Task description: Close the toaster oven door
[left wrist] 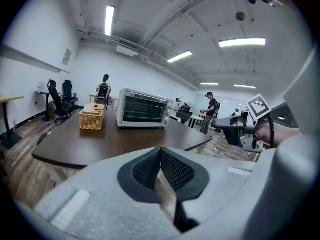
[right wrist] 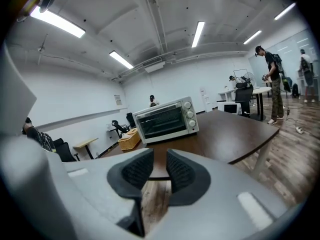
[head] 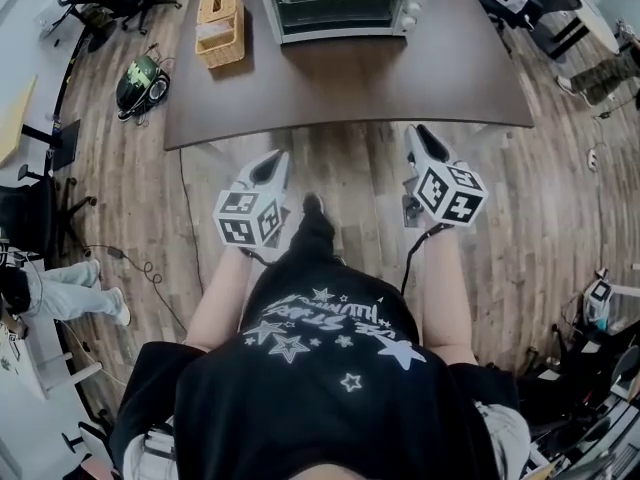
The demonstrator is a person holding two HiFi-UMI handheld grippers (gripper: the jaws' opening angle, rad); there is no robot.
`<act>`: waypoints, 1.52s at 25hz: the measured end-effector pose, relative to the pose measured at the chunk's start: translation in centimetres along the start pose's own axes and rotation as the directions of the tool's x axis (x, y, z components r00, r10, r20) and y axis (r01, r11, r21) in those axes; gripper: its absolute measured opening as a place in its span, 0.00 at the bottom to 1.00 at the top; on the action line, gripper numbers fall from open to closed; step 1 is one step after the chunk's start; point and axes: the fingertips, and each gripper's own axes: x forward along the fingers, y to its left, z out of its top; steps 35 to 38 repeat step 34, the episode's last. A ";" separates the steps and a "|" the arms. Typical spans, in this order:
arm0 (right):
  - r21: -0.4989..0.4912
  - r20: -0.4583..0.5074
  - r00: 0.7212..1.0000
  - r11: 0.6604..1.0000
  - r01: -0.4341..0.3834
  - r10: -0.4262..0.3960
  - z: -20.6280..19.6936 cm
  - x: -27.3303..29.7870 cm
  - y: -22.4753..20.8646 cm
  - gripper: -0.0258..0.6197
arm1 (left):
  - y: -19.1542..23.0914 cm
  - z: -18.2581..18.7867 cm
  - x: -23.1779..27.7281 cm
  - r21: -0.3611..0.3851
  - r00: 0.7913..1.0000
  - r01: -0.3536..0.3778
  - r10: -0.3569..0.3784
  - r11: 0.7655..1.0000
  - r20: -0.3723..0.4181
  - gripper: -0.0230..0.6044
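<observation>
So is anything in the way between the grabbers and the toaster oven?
Nothing visible. Only bare table lies between the left gripper, the right gripper and the toaster oven. The wicker basket sits off to the left.

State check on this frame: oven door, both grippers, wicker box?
toaster oven: door closed, standing on the table.
left gripper: shut, empty, short of the table.
right gripper: open, nothing between its jaws, short of the table.
wicker box: upright on the table, beside the oven.
</observation>
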 end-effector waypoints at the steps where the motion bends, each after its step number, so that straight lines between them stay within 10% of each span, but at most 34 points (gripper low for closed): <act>1: 0.005 -0.008 1.000 1.000 -0.006 0.006 -0.7 -0.3 0.3 0.17 | -0.2 -0.6 -0.9 -0.002 1.000 -0.006 0.006 1.000 -0.005 0.05; 9: 0.023 -0.050 0.998 0.999 -0.030 0.032 -3.9 -0.5 3.8 0.06 | 1.3 -1.4 -5.0 0.008 0.999 -0.040 0.040 0.999 -0.024 0.05; 38: 0.083 -0.077 0.982 0.980 0.180 -0.174 -12.7 -7.5 15.1 0.05 | 7.0 -7.5 -14.5 0.020 0.972 0.193 -0.188 0.981 -0.139 0.05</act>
